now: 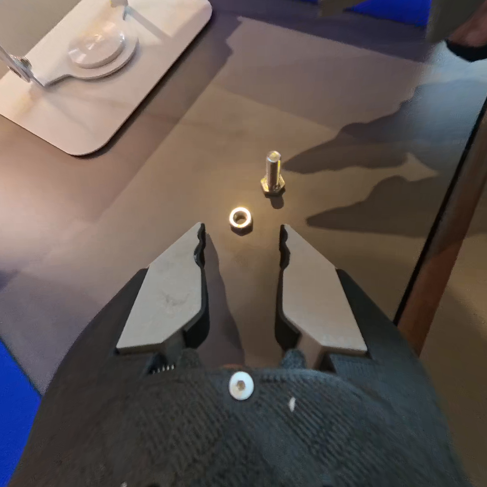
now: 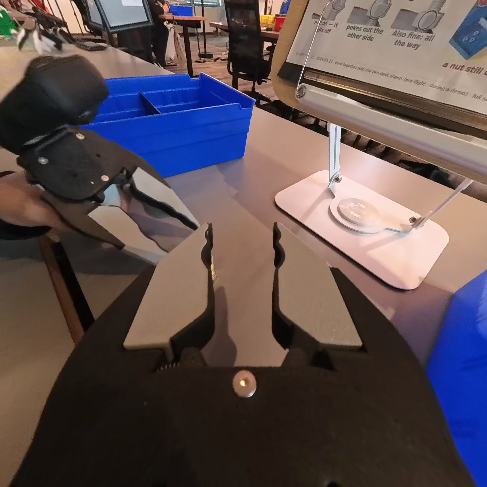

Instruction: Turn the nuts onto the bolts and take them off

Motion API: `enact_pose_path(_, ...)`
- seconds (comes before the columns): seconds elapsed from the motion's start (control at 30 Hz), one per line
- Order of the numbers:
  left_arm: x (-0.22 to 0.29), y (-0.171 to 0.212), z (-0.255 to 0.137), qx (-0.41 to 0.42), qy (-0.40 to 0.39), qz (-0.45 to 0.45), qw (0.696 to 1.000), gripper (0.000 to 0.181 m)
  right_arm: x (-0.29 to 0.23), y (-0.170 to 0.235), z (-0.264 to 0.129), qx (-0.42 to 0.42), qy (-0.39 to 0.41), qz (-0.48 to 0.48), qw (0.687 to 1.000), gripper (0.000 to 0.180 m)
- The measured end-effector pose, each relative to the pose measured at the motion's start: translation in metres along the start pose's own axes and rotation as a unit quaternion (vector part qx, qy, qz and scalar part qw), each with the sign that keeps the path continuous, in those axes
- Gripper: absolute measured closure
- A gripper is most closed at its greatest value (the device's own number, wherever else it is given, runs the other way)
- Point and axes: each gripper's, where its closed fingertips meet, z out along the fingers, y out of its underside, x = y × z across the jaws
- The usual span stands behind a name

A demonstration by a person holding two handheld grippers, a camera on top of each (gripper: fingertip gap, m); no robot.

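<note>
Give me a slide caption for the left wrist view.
Open left gripper hovers before a loose nut and a bolt standing head-down.

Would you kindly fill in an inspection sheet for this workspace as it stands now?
Surface: brown table, smooth, shadows across it.
Job's things: bolt standing on its head, threads up; nut lying flat beside it, apart, not threaded on.
Clutter: white stand base carrying an instruction board; blue divided bin, the compartments in view look empty.
Grippers: left gripper open, just short of the nut; right gripper open, holding nothing.
Cables: nothing seen.
Surroundings: office chair, further tables, a person standing far off.
</note>
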Motion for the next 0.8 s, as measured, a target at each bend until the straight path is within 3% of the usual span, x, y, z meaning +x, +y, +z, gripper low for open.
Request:
enact_pose_path(0.23,-0.003,-0.003,0.008,-0.005,0.038,-0.040,0.998,0.144,0.002,-0.004,-0.006,0.010,0.011,-0.008,1.000,0.136)
enact_pose_path(0.3,-0.001,-0.004,0.009,-0.005,0.043,-0.034,0.998,0.166,0.001,-0.003,-0.006,0.011,0.008,-0.003,1.000,0.136)
enact_pose_path(0.8,0.006,-0.002,-0.001,0.008,0.053,-0.014,0.998,0.166,-0.010,0.008,0.000,-0.016,-0.015,-0.012,1.000,0.144)
